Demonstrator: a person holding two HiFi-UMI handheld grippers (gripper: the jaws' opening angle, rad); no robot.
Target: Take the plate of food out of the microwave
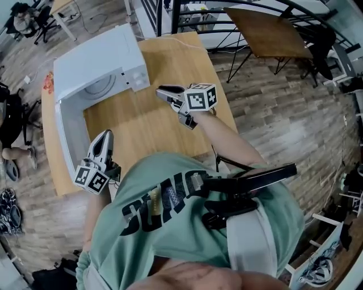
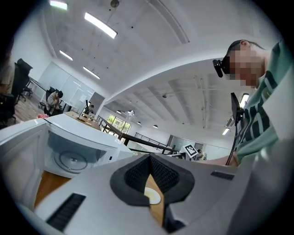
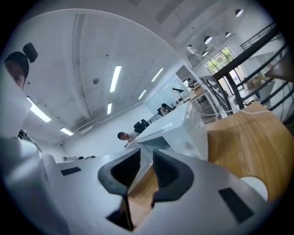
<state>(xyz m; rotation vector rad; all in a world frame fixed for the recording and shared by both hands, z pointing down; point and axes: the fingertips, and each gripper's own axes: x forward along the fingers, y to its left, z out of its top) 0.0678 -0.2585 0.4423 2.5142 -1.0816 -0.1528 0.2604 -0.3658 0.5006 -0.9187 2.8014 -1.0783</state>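
A light wooden table (image 1: 147, 124) stands on a grey-brown plank floor (image 1: 283, 113) in an open office. At its far left sits the white microwave (image 1: 96, 62). Its door (image 1: 67, 136) is swung open toward the person, and its turntable (image 1: 97, 88) shows in the cavity. Where the plate of food is, no view lets me tell.

The left gripper (image 1: 104, 139) hangs near the door's near end. Its pads meet at the tips and hold nothing. A small pale disc shows low in the gap behind them, and I cannot tell what it is.

The right gripper (image 1: 161, 92) is over the middle of the table, pointing left at the microwave. Its jaws stand a narrow way apart, with nothing between them. Far right are a dark table (image 1: 266, 31) and black railings (image 1: 187, 17).

Only the gripper views show the white ceiling and its strip lights (image 2: 100, 25). The left gripper view looks straight into the cavity. The right gripper view alone shows people seated at far desks (image 3: 123, 136) and a bright window (image 3: 220, 57).
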